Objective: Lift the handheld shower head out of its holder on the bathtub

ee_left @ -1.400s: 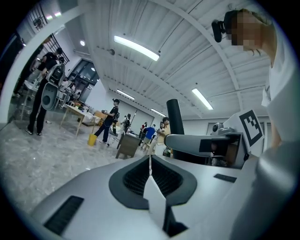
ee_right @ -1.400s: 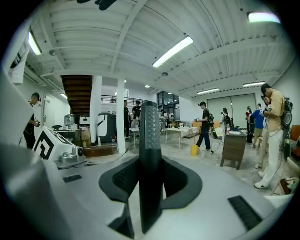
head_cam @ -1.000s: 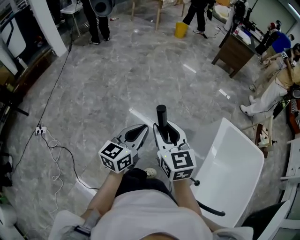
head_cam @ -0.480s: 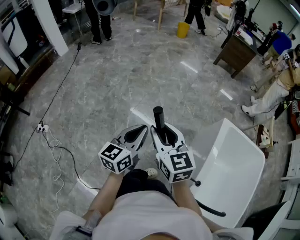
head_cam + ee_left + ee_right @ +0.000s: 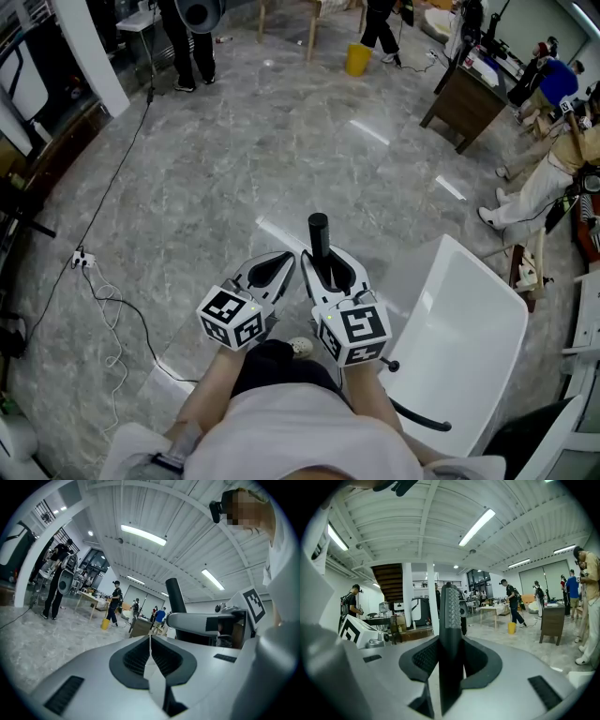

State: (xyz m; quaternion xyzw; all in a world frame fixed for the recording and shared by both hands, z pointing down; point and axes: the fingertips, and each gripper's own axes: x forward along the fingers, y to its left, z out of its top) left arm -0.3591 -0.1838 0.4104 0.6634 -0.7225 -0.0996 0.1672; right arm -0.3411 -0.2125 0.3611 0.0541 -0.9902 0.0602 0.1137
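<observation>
Over the grey floor (image 5: pixel 206 187), just left of the white bathtub (image 5: pixel 469 319), little had changed in the last second. My right tool (image 5: pixel 322 262) stayed pinched on the handheld shower head (image 5: pixel 319 234) by its black ribbed handle, upright and clear of the tub, and neither hand had shifted noticeably. I judged the lift already done, the piece simply held. My left tool (image 5: pixel 279 262) was pressed together on nothing, close beside the right. I counted two tools, one shower head, one bathtub, what seemed one dark hose (image 5: pixel 422 420) by the tub's near end, and one yellow bucket (image 5: pixel 356 59) far off.
</observation>
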